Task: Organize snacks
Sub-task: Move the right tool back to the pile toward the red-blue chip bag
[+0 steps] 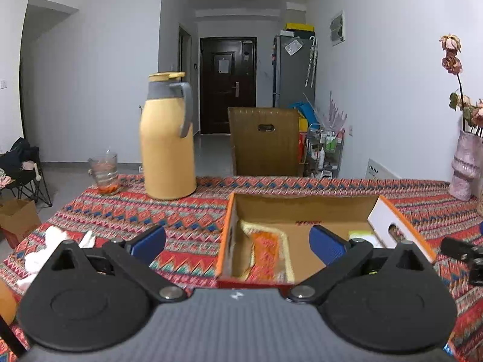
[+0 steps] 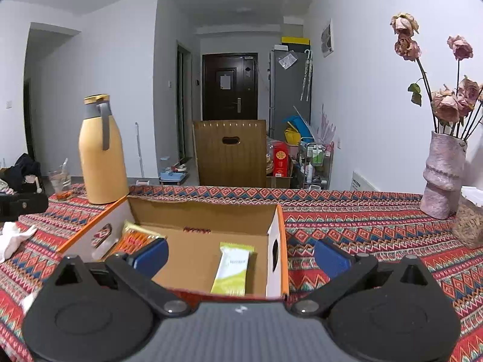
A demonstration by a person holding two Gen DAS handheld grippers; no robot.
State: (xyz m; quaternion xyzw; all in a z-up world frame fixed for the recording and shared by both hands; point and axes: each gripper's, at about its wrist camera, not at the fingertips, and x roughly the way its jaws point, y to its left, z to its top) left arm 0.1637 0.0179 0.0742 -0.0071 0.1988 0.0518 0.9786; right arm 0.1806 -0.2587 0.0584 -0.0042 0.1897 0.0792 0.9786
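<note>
On the left of the patterned worktop [image 2: 362, 220] lay a crumpled white cloth [image 1: 54, 238], with a glass cup [image 1: 104, 172] and a tall yellow thermos jug [image 1: 167, 138] standing farther back. Neither was part of the job.

The left gripper [image 1: 237, 246] hovered just short of the open cardboard box [image 2: 199, 211], its blue fingers [image 1: 148, 242] wide apart and holding nothing. One finger sat over the cloth-covered worktop, the other over the box's inside.

Inside the box, against its left wall, lay an orange snack packet [image 2: 132, 239] with a pale yellow border. It looked like a thin foil or plastic pouch: light, soft, likely to crumple and a little slick. Pinching it across a narrow edge or the sealed seam would probably serve better than squeezing the flat face.

To the right of it, near the box's right wall, lay a green-and-white snack bar [image 2: 232, 268] in its wrapper, flat on the cardboard floor. It seemed light and somewhat stiffer, so a hold across its short width at the middle should keep it from swinging.

The right gripper [image 2: 241, 259] was spread open and empty too, straddling the box's right wall.

Farthest right stood a pink vase [image 2: 443, 175] of dried roses, fragile and best avoided.
</note>
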